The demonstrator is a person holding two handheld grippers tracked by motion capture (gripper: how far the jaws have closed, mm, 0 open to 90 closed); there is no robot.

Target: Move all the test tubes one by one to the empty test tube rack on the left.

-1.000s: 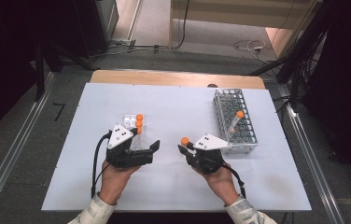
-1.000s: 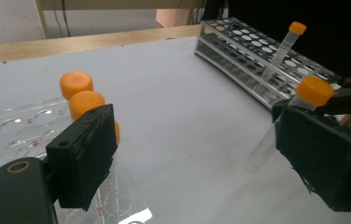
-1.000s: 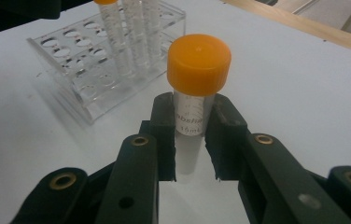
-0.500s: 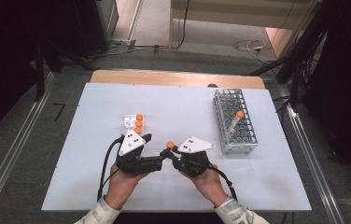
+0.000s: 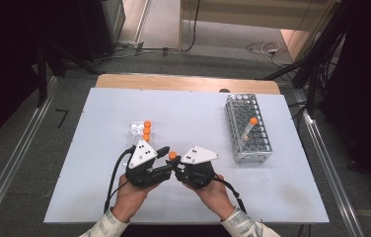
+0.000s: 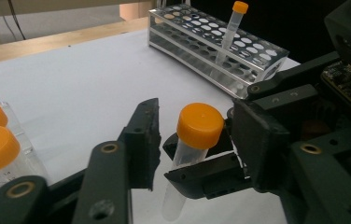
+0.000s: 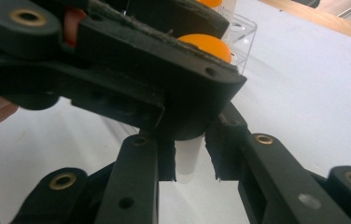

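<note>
A white tabletop [image 5: 99, 197] stands on grey floor [image 5: 20, 148]. One tube [image 5: 172, 156] sits near the middle, gripped by the right hand-held gripper [image 5: 177, 165]. The left hand-held gripper [image 5: 166, 159] has just been closing around its orange cap without pressing yet. Three tubes [image 5: 145, 131] lie left; one rack [image 5: 247, 129] stands right.

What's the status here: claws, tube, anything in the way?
Right claw shut on the tube, low end. Left claw has just been closing around its orange cap, pads not yet pressing. Spare tubes and rack stand clear.
</note>
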